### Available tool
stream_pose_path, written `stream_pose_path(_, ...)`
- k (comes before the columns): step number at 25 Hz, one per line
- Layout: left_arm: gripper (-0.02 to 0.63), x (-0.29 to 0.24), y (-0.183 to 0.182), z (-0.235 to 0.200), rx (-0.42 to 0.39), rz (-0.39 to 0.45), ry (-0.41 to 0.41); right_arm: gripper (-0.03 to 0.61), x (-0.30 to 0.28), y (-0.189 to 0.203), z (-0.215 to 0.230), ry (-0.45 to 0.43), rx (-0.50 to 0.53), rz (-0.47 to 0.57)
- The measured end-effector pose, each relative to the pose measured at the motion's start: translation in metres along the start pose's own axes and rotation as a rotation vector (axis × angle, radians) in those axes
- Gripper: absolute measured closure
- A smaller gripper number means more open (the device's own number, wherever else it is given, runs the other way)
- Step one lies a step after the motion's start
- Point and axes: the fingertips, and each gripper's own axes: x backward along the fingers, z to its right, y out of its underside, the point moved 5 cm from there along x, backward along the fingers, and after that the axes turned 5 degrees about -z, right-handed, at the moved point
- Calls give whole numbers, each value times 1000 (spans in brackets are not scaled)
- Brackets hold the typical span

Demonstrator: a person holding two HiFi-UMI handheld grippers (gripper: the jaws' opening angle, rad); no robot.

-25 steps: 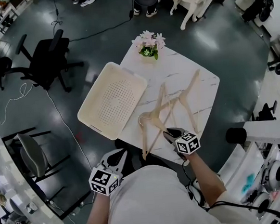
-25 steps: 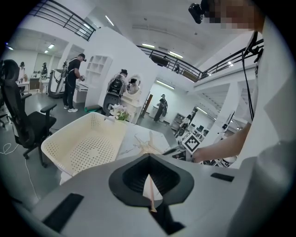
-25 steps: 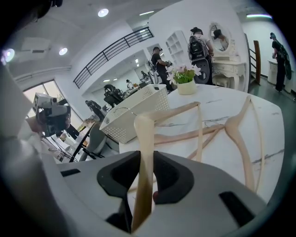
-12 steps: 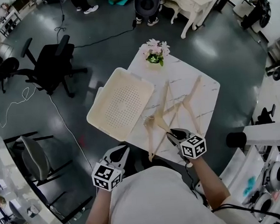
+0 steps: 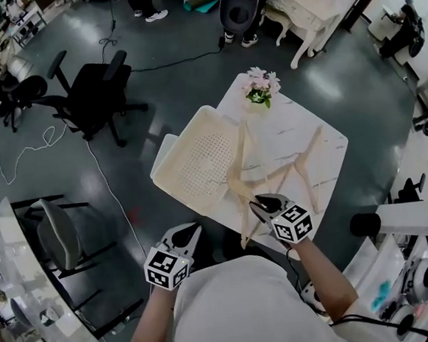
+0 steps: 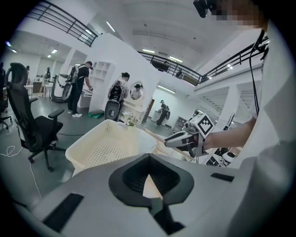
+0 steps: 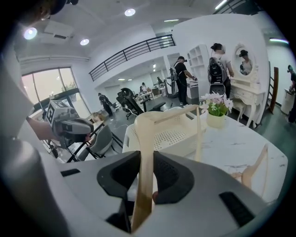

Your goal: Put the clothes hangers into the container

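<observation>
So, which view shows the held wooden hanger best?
The right gripper view: the wooden hanger sits close-up, clamped in the right gripper. The head view shows it small, over the basket; the left gripper view, only a sliver.

The marble table (image 5: 289,135) bears a container (image 5: 195,164), flowerpot (image 5: 259,91) and one hanger (image 5: 308,149).

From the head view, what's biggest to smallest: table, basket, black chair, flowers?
White marble table; then cream perforated plastic basket and black swivel office chair, about alike, the chair farther away on the floor, so unranked; smallest, pink flowers in a small pot.
</observation>
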Motion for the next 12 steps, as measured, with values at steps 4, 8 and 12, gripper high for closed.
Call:
stream_pose_path(4,606,13,3,-10,10,8,-19,482,-27,-13,-14,-31,47,-44)
stream_pose_path(8,606,24,6,-20,24,19,-37,482,-57,-23,-24,-53,91,-124)
stream_pose_path(12,606,31,8,-27,39,26,-47,482,-87,-29,-26,-58,131,-217)
